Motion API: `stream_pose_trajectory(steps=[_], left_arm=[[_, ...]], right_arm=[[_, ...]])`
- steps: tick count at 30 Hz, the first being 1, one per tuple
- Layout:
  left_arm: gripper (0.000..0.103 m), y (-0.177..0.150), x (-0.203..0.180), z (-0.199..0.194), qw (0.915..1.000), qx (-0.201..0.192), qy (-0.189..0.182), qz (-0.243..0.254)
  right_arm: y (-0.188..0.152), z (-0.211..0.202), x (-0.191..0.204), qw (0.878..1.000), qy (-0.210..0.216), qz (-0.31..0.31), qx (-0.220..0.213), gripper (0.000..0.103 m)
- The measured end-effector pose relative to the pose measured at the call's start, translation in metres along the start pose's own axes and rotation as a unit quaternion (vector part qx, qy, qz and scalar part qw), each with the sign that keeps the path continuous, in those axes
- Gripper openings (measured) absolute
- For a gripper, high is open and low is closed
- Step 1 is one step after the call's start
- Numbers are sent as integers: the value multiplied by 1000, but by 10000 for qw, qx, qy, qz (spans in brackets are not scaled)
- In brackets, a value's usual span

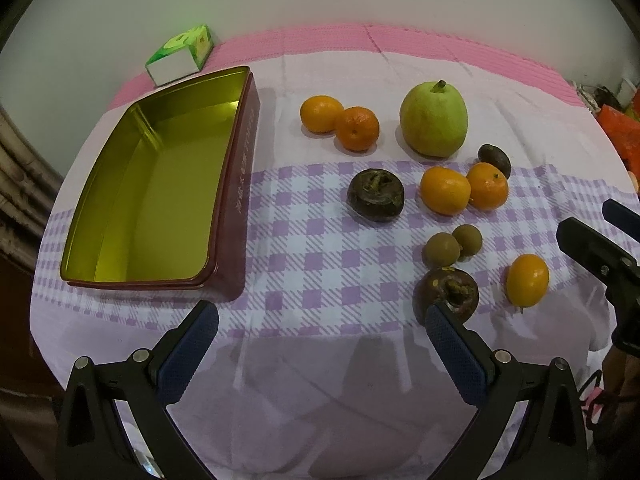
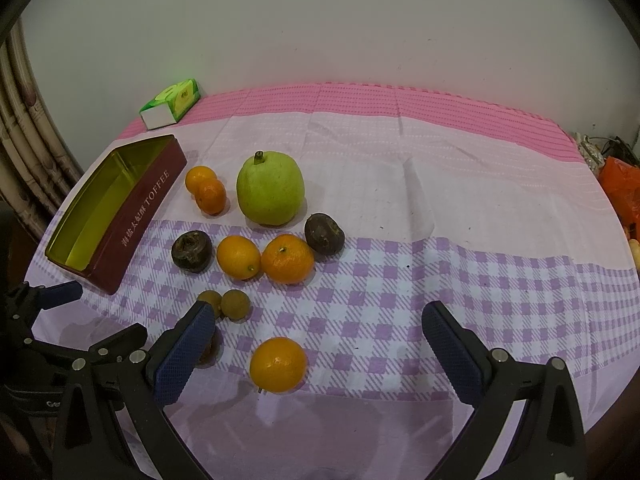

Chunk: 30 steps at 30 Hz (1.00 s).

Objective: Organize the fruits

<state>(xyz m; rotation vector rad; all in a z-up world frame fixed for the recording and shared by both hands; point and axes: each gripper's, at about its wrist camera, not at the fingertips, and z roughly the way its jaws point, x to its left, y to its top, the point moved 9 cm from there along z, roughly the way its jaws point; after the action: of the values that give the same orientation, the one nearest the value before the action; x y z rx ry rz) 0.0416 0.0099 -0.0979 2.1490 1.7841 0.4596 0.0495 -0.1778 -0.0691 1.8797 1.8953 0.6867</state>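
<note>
Fruit loose on cloth; tin left of frame reads "TOFFEE".
L gripper & R gripper: both wide open, holding nothing.

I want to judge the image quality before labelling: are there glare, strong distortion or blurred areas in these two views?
Left wrist view: the fisheye bends the toffee tin; its gold inside glares, and the tissue box glows overexposed green. Right wrist view: the same curved edges and dark corners; the fruits stay sharp, for example the pear; soft shadows fall on the tablecloth.
</note>
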Motion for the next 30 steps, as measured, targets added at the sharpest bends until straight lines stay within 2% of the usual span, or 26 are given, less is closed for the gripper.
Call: stream_pose_trajectory(steps=[5, 30], left_arm=[[103, 2, 1, -5, 9999, -110, 22, -31], [103, 2, 13, -7, 9997, -128, 164, -137]], right_arm=[[0, 0, 0, 10000, 7, 1, 7, 103], [-4, 1, 7, 10000, 24, -73, 53, 103]])
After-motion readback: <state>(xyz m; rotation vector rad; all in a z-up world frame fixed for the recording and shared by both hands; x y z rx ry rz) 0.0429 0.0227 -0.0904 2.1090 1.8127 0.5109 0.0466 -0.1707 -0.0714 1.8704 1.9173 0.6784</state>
